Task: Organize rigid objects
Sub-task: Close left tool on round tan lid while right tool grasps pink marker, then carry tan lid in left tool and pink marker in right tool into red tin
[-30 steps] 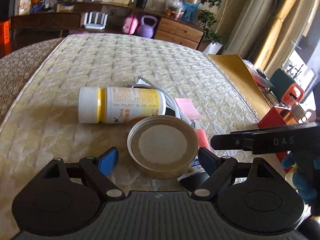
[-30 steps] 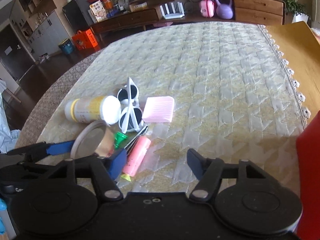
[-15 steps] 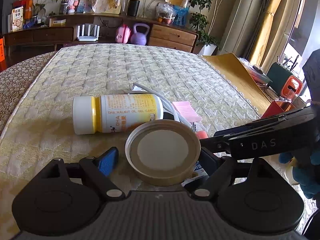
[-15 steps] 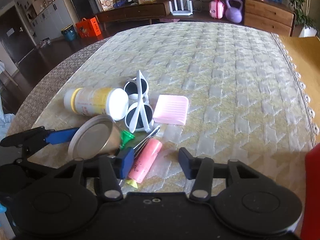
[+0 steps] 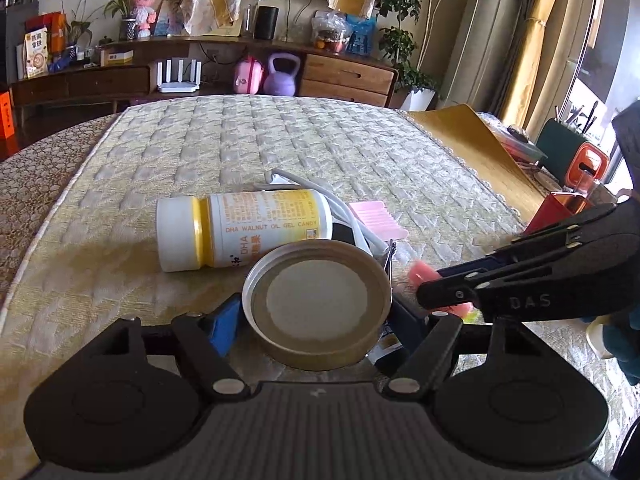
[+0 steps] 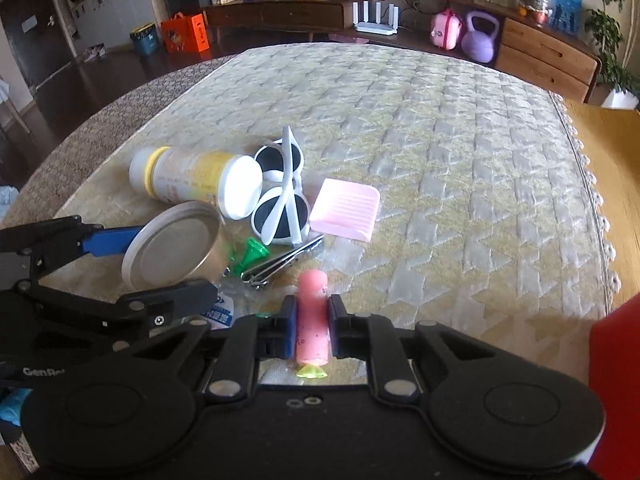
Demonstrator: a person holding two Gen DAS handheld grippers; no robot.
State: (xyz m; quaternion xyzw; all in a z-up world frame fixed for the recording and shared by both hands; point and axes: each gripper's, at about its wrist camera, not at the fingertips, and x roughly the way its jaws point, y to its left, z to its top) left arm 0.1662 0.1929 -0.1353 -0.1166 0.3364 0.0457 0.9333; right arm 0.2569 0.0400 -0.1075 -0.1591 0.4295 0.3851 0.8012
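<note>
Right wrist view: the right tool has just been closing and now clenches the pink tube, whose long axis runs along the fingers, low over the desk. The left tool, closing in, straddles the round tin unclamped; its contents are hidden

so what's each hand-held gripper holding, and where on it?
Right hand-held gripper: shut on the pink cylindrical tube, mid-body. Left hand-held gripper: closing around the round metal-lidded tin, grip unconfirmed.
</note>
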